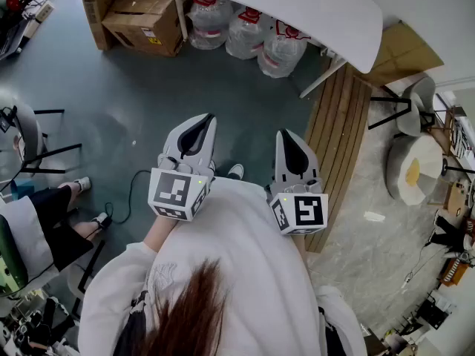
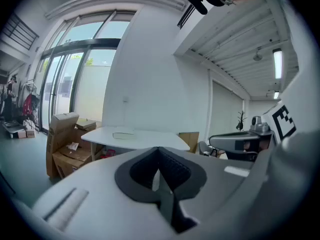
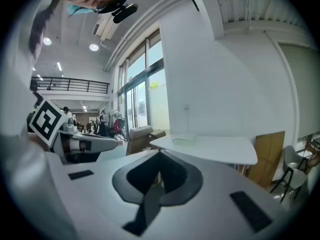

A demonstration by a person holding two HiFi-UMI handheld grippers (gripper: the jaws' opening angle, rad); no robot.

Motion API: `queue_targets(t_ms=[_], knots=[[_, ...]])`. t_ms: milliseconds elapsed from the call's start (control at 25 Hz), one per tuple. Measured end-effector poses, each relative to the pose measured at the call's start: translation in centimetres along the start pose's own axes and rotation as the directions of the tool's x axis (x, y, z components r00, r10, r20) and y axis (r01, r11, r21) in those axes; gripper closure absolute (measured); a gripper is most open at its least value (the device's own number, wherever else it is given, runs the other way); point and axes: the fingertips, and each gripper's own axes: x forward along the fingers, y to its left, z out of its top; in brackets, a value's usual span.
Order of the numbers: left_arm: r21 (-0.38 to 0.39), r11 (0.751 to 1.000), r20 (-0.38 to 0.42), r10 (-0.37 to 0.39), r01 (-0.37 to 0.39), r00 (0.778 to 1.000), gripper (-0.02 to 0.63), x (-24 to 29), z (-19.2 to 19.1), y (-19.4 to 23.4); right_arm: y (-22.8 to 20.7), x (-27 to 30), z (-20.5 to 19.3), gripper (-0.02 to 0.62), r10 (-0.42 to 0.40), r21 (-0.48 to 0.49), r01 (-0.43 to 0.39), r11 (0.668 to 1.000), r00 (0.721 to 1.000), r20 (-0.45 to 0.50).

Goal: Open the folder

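Head view: left tool [image 1: 200, 122], right tool [image 1: 286, 136] both closed, empty. Folder [image 2: 123, 134] on desk [image 1: 312, 10], well ahead. Risk: shut jaws arriving would shove folder, not lift cover.

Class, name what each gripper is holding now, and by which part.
Nothing is held: the left gripper and right gripper are both shut and empty; the folder lies on the table ahead.

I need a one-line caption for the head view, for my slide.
Person holds left claw and right claw shut and empty before a white table.
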Motion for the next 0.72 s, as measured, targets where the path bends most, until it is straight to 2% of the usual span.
queue_targets(t_ms=[720], knots=[[0.016,1.000,0.026,-0.005,0.005,1.000,0.597,0.2,0.4,-1.9,-1.3,-1.1,-0.4,0.589,0.000,-0.007,0.000,1.000,1.000,0.017]])
